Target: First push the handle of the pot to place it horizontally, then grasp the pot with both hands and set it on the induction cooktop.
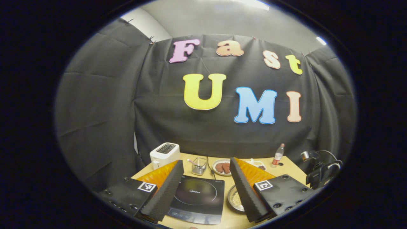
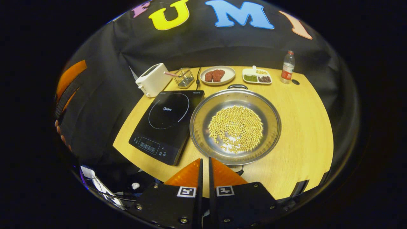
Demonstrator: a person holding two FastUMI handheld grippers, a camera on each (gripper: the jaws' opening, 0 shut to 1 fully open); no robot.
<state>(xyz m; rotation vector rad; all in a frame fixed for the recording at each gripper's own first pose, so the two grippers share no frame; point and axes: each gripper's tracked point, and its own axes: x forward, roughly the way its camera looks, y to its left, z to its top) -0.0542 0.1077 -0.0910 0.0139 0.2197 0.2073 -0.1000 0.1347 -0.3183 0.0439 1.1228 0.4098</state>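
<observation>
In the right gripper view, the right gripper [image 2: 204,163] sits closest, its two fingers drawn almost together with only a thin slit between them and nothing held; the tips hang just at the near rim of the pot [image 2: 235,126]. Whether they touch the small near handle [image 2: 239,172] is hard to tell, since the fingers cover most of it. The pot is a wide, shallow steel pan holding a layer of pale beans [image 2: 236,128]. It rests on the wooden table [image 2: 305,127], just to the right of the induction cooktop [image 2: 167,124] and not on it; a second dark handle [image 2: 237,86] shows at its far rim.

Along the back, from left to right, stand a white toaster [image 2: 152,79], a wire basket [image 2: 184,77], a plate of meat slices [image 2: 217,75], a divided tray [image 2: 257,76] and a bottle [image 2: 287,71].

In the left gripper view, the left gripper [image 1: 206,181] is spread wide and empty, held well above the table, with the cooktop [image 1: 197,198] seen between its fingers. The cooktop glass carries a small printed brand mark, too small to read surely.
</observation>
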